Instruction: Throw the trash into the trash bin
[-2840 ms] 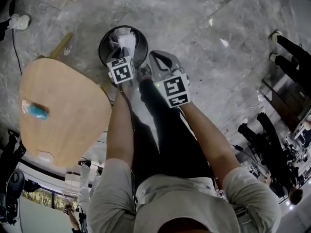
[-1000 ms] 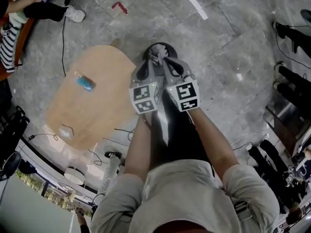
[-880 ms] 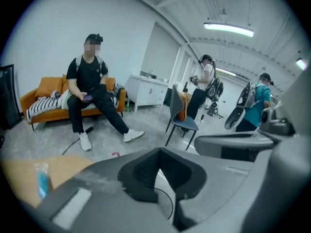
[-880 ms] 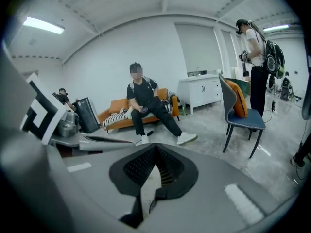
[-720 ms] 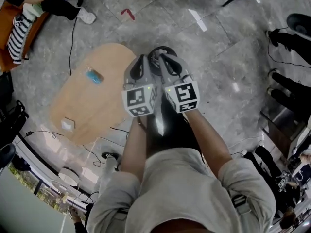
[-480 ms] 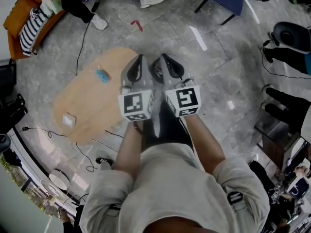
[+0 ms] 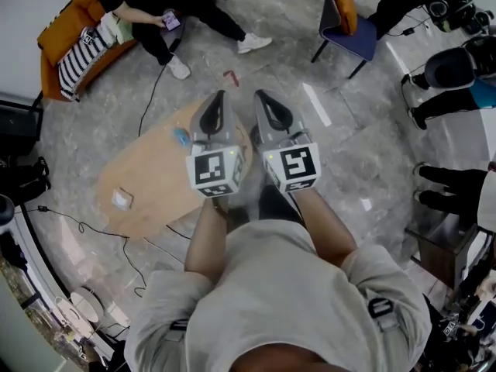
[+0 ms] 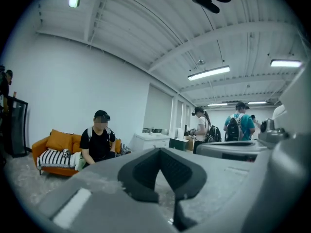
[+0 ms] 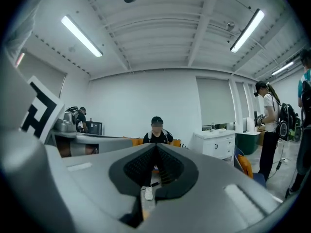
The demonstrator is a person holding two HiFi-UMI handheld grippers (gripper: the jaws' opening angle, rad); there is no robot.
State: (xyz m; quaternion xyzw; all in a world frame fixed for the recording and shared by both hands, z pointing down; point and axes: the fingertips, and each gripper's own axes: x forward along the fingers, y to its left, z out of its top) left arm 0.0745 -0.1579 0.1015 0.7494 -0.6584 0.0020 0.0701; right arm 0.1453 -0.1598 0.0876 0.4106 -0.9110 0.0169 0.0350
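Observation:
Both grippers are held up side by side in front of the person's chest, pointing level into the room. In the head view my left gripper (image 7: 218, 96) and my right gripper (image 7: 261, 96) are shut, with nothing between the jaws. The left gripper view shows its shut tips (image 8: 158, 150) before a seated person on an orange sofa (image 8: 58, 144). The right gripper view shows its shut tips (image 9: 156, 146) before the same person. No trash bin shows in any view; the grippers and arms cover the floor below them. A blue item (image 7: 181, 136) and a white item (image 7: 122, 200) lie on the wooden table (image 7: 147, 173).
The oval table stands to the left of my arms on a grey marble floor. A cable (image 7: 147, 99) runs across the floor toward the sofa. A blue chair (image 7: 347, 14) stands at the upper right. People stand around the room's edges, and a white cabinet (image 9: 216, 143) stands by the wall.
Both shut grippers have risen together, from over the black bin to chest height. The bin has passed out of sight behind them. The head view now takes in far more of the room.

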